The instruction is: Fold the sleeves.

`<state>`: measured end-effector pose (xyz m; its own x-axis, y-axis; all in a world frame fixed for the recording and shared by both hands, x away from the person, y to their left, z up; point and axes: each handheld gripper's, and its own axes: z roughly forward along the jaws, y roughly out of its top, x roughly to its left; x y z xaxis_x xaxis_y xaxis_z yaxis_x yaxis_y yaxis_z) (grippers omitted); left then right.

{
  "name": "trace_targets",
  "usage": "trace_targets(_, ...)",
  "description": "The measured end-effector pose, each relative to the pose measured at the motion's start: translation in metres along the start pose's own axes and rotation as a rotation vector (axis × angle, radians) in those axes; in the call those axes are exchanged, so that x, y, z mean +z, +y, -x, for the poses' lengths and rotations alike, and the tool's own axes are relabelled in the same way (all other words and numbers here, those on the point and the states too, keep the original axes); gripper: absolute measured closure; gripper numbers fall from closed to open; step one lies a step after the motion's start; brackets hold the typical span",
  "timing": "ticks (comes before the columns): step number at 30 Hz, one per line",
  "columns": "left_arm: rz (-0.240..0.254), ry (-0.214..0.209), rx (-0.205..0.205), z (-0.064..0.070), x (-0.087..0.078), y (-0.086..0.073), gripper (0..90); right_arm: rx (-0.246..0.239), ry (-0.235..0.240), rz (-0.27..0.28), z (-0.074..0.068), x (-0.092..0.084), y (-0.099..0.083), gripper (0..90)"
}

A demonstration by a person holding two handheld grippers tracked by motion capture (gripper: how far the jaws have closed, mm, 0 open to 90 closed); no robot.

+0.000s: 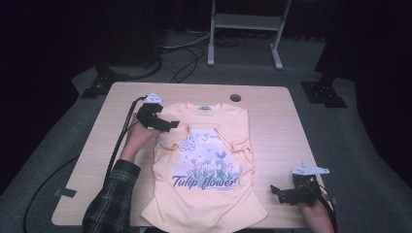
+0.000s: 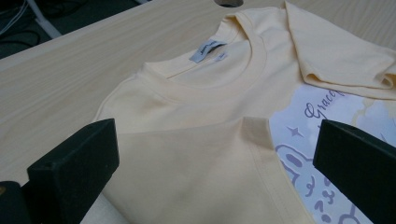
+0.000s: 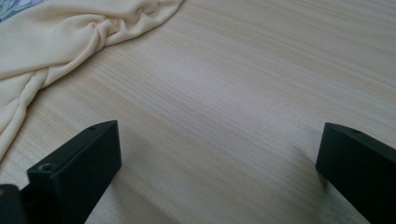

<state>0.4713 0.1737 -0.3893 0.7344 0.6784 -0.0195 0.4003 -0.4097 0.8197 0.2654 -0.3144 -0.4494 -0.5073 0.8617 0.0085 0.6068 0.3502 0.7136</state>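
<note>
A pale yellow T-shirt [image 1: 204, 165] lies face up on the wooden table [image 1: 272, 121], printed with flowers and "Tulip flower". Both sleeves are folded in over the front. My left gripper [image 1: 167, 125] hovers open just above the folded left sleeve [image 2: 205, 172], near the collar [image 2: 219, 56] with its white label; nothing sits between its jaws. My right gripper [image 1: 279, 191] stands open over bare table at the front right, clear of the shirt's bunched right side [image 3: 70, 42].
A round cable hole [image 1: 235, 97] lies in the table's far edge behind the collar. A metal stand [image 1: 245, 29] and loose cables are on the floor beyond. Black cables trail from each gripper off the table's sides.
</note>
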Motion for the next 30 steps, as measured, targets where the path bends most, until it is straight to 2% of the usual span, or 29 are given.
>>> trace_targets(9,-0.069,0.014,0.020,-0.003,0.014,-0.010,0.0,0.000,0.000,0.000,0.000,0.000,0.000,0.0)
trace_targets(18,-0.086,0.011,0.010,-0.008,0.022,-0.021,0.0,0.000,0.000,0.000,0.000,0.000,0.000,0.0)
trace_targets(30,-0.122,0.010,0.036,-0.004,0.033,-0.025,0.0,0.000,0.000,0.000,0.000,0.000,0.000,0.0)
